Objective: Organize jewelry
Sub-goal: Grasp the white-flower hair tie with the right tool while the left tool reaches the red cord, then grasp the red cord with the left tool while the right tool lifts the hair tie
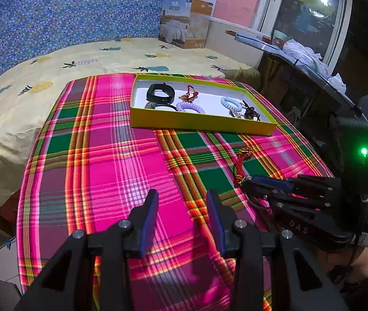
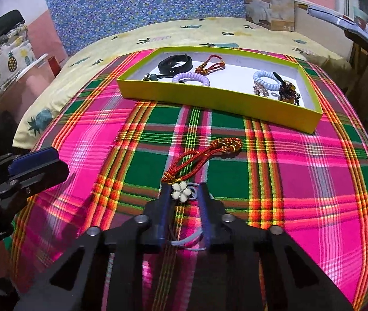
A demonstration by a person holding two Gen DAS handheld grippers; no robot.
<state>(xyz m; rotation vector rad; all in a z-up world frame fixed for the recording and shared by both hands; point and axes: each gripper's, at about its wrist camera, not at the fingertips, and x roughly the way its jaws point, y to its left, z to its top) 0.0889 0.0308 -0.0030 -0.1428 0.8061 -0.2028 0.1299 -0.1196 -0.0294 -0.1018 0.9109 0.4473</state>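
A yellow-green tray (image 1: 202, 124) (image 2: 209, 96) sits at the far side of the plaid cloth and holds several bracelets and hair ties. A red braided cord bracelet (image 2: 202, 158) (image 1: 241, 163) lies on the cloth in front of the tray. A pale blue hair tie with a white flower (image 2: 182, 191) lies between the fingers of my right gripper (image 2: 184, 191), whose jaws stand on either side of it with a gap. My left gripper (image 1: 181, 199) is open and empty above the cloth; my right gripper (image 1: 251, 181) shows to its right.
The plaid cloth (image 1: 106, 155) covers a small table beside a bed with a pineapple-print sheet (image 1: 54, 77). A cardboard box (image 1: 186, 23) stands at the back. A cluttered shelf (image 1: 300, 57) runs along the right by the window.
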